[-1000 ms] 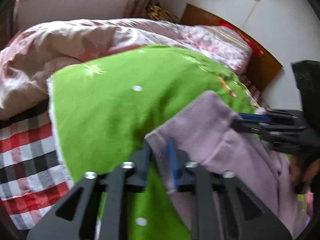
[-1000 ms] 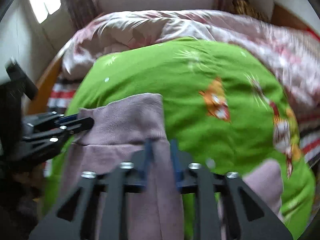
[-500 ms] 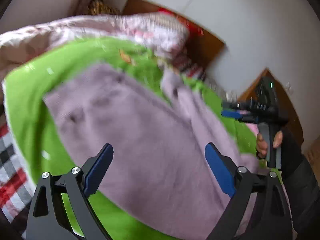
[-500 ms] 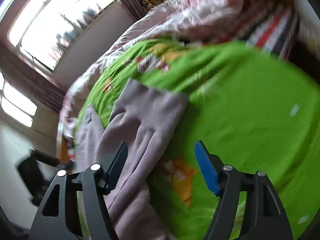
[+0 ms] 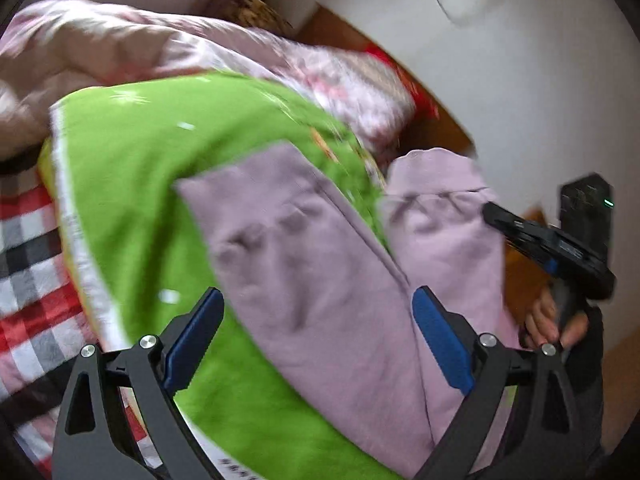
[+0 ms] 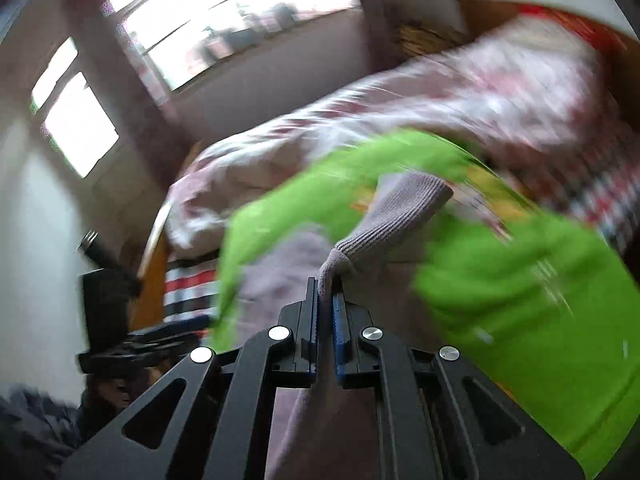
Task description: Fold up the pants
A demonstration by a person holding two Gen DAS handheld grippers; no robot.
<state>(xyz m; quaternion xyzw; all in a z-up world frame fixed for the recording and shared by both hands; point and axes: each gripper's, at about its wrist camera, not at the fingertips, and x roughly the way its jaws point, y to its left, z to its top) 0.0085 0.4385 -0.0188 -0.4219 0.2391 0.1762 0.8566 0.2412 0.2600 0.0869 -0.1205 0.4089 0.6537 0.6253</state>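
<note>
While spread — one pants (image 5: pixel 320 280), two legs.

A home bedroom: quilt-covered bed (image 5: pixel 120 52), window (image 6: pixel 224 12).

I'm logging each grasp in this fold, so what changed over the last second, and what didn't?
The left gripper let go of the pants; its jaws have just been opening and now stand wide and empty. The right gripper opened, then closed on a ribbed cuff and lifted it. The green blanket and floral quilt stayed put.
</note>
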